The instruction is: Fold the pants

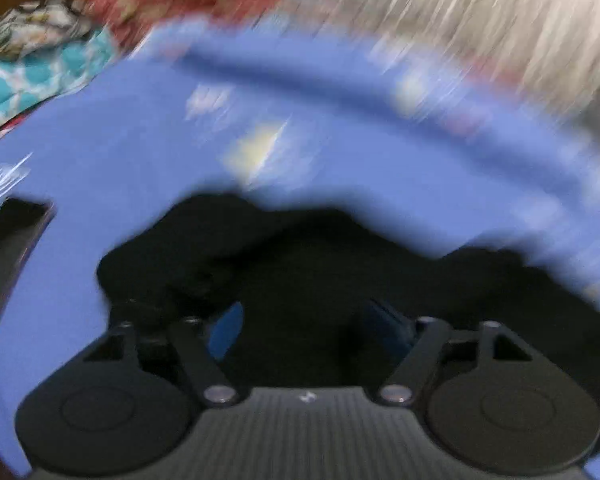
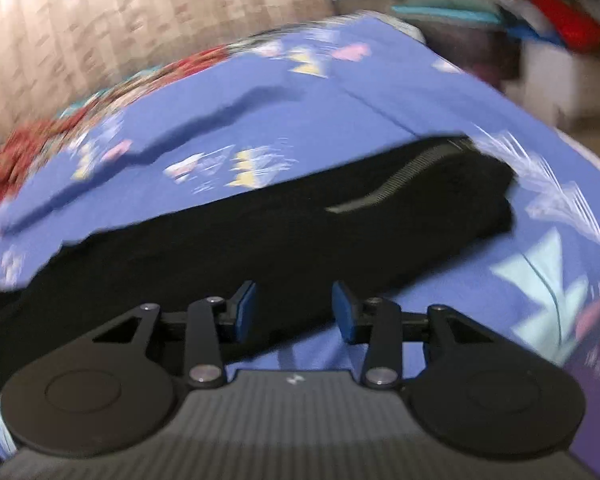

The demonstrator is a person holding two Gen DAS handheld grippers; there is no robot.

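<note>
Black pants (image 2: 284,224) lie across a blue patterned bedsheet (image 2: 308,112), with the grey waistband at the right end. My right gripper (image 2: 296,308) is open just above the pants' near edge, its blue pads apart, holding nothing. In the left wrist view the pants (image 1: 300,276) form a dark bunched mass right in front of my left gripper (image 1: 312,324). Its blue pads stand wide apart with black cloth between them. Both views are motion-blurred.
A teal and red patterned pile of cloth (image 1: 60,48) lies at the far left of the bed. A dark flat object (image 1: 12,240) sits at the left edge. A pale curtain (image 2: 100,20) hangs behind the bed. Stacked items (image 2: 540,12) stand beyond the bed's right corner.
</note>
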